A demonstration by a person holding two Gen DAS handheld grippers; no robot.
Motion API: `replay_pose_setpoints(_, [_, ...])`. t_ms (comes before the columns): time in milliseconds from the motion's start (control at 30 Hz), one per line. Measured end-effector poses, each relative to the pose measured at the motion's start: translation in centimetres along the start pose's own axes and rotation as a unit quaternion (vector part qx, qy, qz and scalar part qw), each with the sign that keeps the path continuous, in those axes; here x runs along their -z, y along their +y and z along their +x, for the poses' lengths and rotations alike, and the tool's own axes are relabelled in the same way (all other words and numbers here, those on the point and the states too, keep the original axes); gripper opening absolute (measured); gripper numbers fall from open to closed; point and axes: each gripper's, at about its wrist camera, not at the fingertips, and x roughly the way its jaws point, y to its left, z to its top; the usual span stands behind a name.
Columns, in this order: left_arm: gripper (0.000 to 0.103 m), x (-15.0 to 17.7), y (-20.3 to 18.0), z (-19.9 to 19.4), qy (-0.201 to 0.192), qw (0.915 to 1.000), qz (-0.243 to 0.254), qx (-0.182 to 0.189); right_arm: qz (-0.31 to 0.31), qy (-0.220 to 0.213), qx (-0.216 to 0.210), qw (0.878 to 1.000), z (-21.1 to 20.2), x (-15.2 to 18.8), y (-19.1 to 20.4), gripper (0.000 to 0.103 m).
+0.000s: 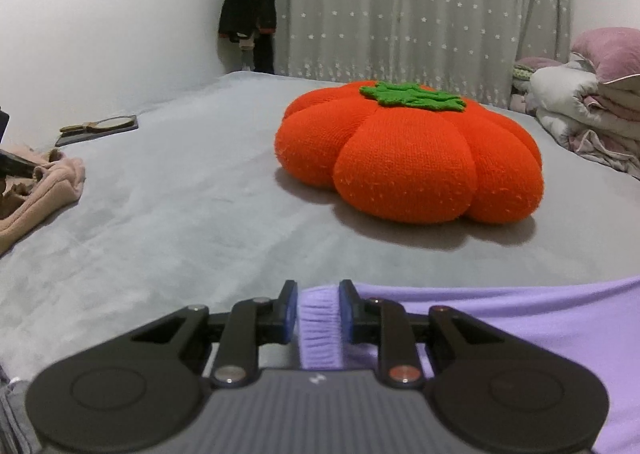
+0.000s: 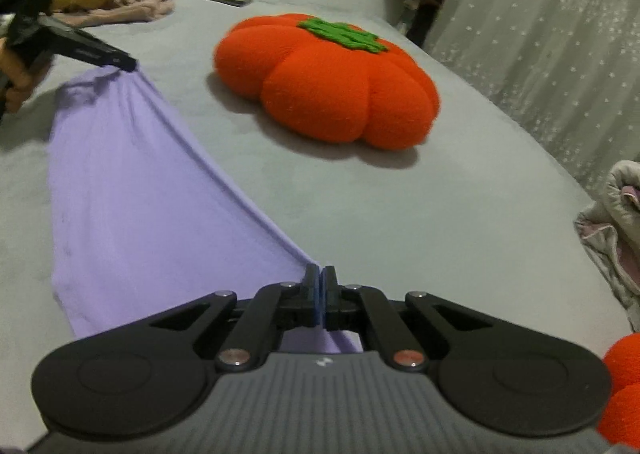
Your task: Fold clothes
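1. Bed, grey plush cover, filling most of both views; carries everything listed below.
2. Curtain, grey with small white stars, hung behind the far side of the bed.
3. Pumpkin-shaped cushion, orange knit with green leaf patch on top; resting mid-bed, apart from the garment.
4. Purple garment, lilac knit, spread across the near part of the bed and pulled taut between both tools; ribbed edge visible in the left wrist view; upper edge lifted off the cover, lower part lying flat.
5. Pile of bedding, white and pink, heaped at the right edge of the bed.
6. Pink garment, crumpled, at the left edge of the bed, well apart from the purple one.
7. Dark garment, hanging at the wall corner beside the curtain.
8. Left hand-held gripper, black with blue pads, clamped on the ribbed edge of the purple garment; bunched fabric filling the gap between the fingers.
9. Right hand-held gripper, fully closed, pinching a thin corner of the purple garment.
10. Hand mirror, lying on a flat dark item near the far left wall.
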Motion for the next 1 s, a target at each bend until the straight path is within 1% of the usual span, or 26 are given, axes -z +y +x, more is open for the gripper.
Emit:
replay_pose_setpoints(167, [0.022,0.5,-0.6,1.0,0.006,0.9997,0.020,-0.009,0.016,0.030,0.003,0.999,3.3,0.2,-0.4,0.000])
replay_pose_setpoints(233, [0.023,0.9,-0.7,1.5,0.016,0.9994,0.028,-0.009,0.018,0.039,0.006,0.999,4.2,0.5,-0.3,0.000])
replay_pose_setpoints(333, [0.032,1.2,-0.4,1.8,0.027,0.9992,0.026,-0.013,0.023,0.048,0.011,0.999,4.9,0.9,-0.1,0.000])
replay_pose_setpoints(367, [0.041,1.2,-0.2,1.7,0.028,0.9992,0.025,-0.016,0.022,0.049,0.014,0.998,4.9,1.0,0.1,0.000])
replay_pose_setpoints(400, [0.052,1.1,0.0,1.6,0.028,0.9991,0.024,-0.020,0.021,0.051,0.018,0.998,5.0,1.2,0.2,0.001])
replay_pose_setpoints(433, [0.056,1.0,0.1,1.5,0.029,0.9990,0.023,-0.023,0.021,0.052,0.022,0.998,5.0,1.3,0.4,0.003])
replay_pose_setpoints(467, [0.059,0.8,0.4,1.2,0.028,0.9991,0.019,-0.024,0.024,0.043,0.037,0.998,4.3,1.3,0.5,0.006])
replay_pose_setpoints(500, [0.059,0.5,0.8,0.7,0.026,0.9993,0.011,-0.023,0.027,0.034,0.052,0.998,3.6,1.2,0.7,0.018])
replay_pose_setpoints(533, [0.060,0.2,1.1,0.2,0.023,0.9995,0.002,-0.021,0.031,0.025,0.067,0.997,2.9,1.2,0.8,0.026])
replay_pose_setpoints(567, [0.060,-0.2,1.4,-0.4,0.020,0.9995,-0.006,-0.023,0.035,0.016,0.081,0.996,2.2,1.2,0.9,0.030])
replay_pose_setpoints(600, [0.060,-0.5,1.6,-1.0,0.016,0.9994,-0.011,-0.028,0.054,0.007,0.080,0.995,1.0,1.5,1.0,0.033])
replay_pose_setpoints(667, [0.060,-1.1,1.8,-2.4,0.012,0.9994,-0.018,-0.027,0.090,-0.011,0.078,0.993,-1.4,2.0,1.0,0.033])
replay_pose_setpoints(767, [0.060,-1.4,2.1,-4.8,0.011,0.9991,-0.039,-0.012,0.145,-0.026,0.040,0.988,-5.4,4.1,1.8,0.033])
replay_pose_setpoints(867, [0.059,-0.7,2.9,-7.2,0.020,0.9955,-0.092,0.000,0.171,-0.010,0.013,0.985,-8.1,5.7,3.8,0.033])
replay_pose_setpoints(967, [0.058,0.9,2.9,-8.6,0.043,0.9895,-0.137,0.015,0.197,0.006,-0.014,0.980,-10.9,7.3,5.9,0.033])
replay_pose_setpoints(1000, [0.058,1.5,2.8,-8.9,0.050,0.9873,-0.150,0.018,0.199,0.012,-0.015,0.980,-11.4,7.5,6.4,0.033])
